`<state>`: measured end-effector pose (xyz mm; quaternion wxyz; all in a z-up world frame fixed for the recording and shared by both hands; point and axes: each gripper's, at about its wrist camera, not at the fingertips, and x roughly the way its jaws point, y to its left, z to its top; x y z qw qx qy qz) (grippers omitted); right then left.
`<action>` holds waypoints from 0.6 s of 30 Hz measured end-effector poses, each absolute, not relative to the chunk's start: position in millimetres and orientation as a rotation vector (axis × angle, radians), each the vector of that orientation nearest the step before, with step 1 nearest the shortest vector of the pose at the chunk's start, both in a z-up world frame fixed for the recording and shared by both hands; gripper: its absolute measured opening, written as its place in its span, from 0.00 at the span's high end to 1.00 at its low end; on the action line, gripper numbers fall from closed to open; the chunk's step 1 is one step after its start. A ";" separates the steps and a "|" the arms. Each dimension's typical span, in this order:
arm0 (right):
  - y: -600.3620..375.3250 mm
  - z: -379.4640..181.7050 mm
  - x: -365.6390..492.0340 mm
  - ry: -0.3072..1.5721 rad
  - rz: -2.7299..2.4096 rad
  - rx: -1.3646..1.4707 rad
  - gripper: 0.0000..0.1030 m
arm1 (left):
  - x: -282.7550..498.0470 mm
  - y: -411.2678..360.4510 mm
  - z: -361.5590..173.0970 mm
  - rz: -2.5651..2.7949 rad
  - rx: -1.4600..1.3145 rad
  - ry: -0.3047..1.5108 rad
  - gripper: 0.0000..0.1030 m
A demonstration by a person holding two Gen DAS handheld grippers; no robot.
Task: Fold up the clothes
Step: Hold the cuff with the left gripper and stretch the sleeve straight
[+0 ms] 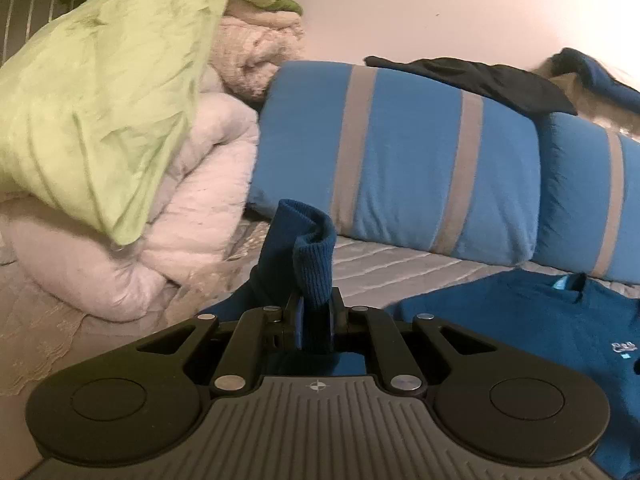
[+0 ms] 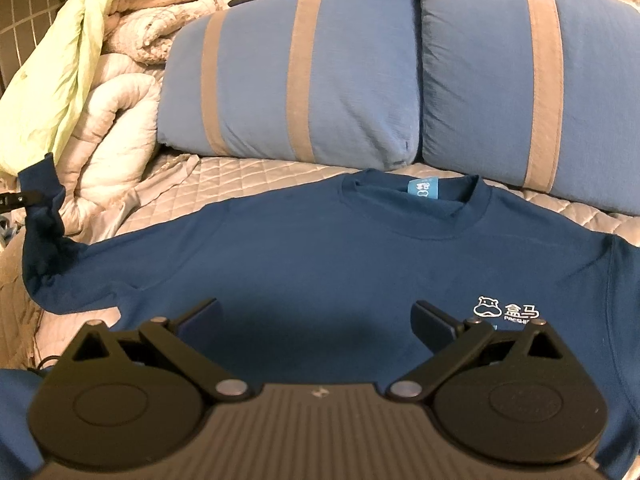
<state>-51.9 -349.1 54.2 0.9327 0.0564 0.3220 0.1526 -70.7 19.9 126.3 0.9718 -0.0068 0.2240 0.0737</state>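
A dark blue long-sleeved knit sweatshirt [image 2: 320, 256] lies front up on the quilted beige bed [image 2: 248, 184], collar at 12 o'clock toward two blue grey-striped pillows [image 2: 304, 76]. The left gripper [image 1: 315, 316] has its fingers clamped on the ribbed cuff [image 1: 314, 264], lifted at 9 o'clock. The right gripper [image 2: 316, 320] hovers over the chest, fingers wide apart.

Left gripper [image 1: 315, 314] clamped (fingers [image 1: 294, 312] nearly touching), right gripper [image 2: 316, 320] agape.

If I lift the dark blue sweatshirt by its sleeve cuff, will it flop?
Likely floppy: the dark blue sweatshirt's ribbed sleeve cuff droops over the left tool. Probably light, and its body may drag on the quilted cover.
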 end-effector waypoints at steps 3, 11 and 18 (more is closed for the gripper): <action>-349.4 53.9 -51.5 0.661 0.311 0.115 0.00 | -67.2 16.4 129.0 0.114 -0.018 0.439 0.89; -350.7 53.6 -51.0 0.664 0.309 0.117 0.00 | -52.0 3.4 136.6 0.086 -0.009 0.437 0.89; -351.5 53.5 -51.1 0.666 0.306 0.122 0.00 | -38.2 -10.8 141.3 0.066 0.008 0.452 0.89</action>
